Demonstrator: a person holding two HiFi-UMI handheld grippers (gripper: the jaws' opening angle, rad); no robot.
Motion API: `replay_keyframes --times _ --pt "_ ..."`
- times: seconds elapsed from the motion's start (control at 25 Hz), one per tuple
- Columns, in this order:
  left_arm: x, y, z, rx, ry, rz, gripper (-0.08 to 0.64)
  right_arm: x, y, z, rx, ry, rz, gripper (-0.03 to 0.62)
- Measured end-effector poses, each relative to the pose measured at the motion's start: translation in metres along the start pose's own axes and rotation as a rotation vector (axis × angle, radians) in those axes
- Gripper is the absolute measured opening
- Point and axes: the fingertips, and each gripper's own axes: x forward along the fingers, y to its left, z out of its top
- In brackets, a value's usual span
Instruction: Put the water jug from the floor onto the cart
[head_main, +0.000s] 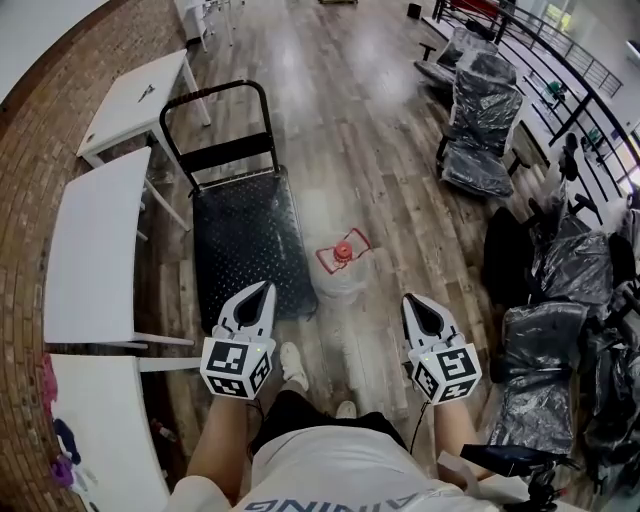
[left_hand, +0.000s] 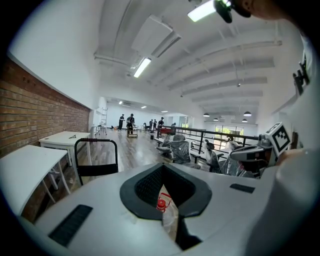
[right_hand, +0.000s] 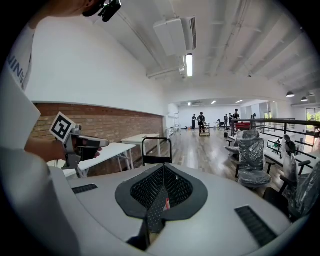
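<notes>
The water jug (head_main: 342, 268), clear with a red cap and red handle, stands on the wooden floor just right of the cart. The cart (head_main: 250, 240) is a black flat platform with an upright black push handle (head_main: 215, 120) at its far end. My left gripper (head_main: 268, 288) hovers over the cart's near right corner, jaws together and empty. My right gripper (head_main: 407, 300) hangs to the right of the jug and nearer to me, shut and empty. In the left gripper view the jug (left_hand: 162, 205) shows past the jaws; in the right gripper view only a red bit (right_hand: 166, 202) of it shows.
White tables (head_main: 95, 240) line the brick wall on the left. Plastic-wrapped office chairs (head_main: 480, 130) and more wrapped bundles (head_main: 550, 330) crowd the right side by a railing. The person's shoes (head_main: 293, 365) are just behind the grippers. People stand far down the hall (left_hand: 130, 122).
</notes>
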Motion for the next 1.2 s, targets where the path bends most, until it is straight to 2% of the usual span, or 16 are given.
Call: replay_keyframes --times 0.28,0.72,1.0,1.2 --pt "0.044 0.063 0.021 -0.006 0.010 -0.041 0.002 0.065 0.003 0.035 -0.008 -0.008 -0.048 0.005" --pt "0.077 0.154 0.034 -0.014 0.031 -0.059 0.002 0.169 0.030 0.070 -0.028 0.000 -0.052 0.005" --pt "0.107 0.172 0.027 -0.031 0.051 -0.042 0.002 0.207 0.019 0.058 -0.009 0.031 -0.032 0.005" --pt "0.124 0.159 0.029 -0.033 0.066 0.000 0.002 0.223 -0.010 0.053 0.001 0.045 0.009 0.005"
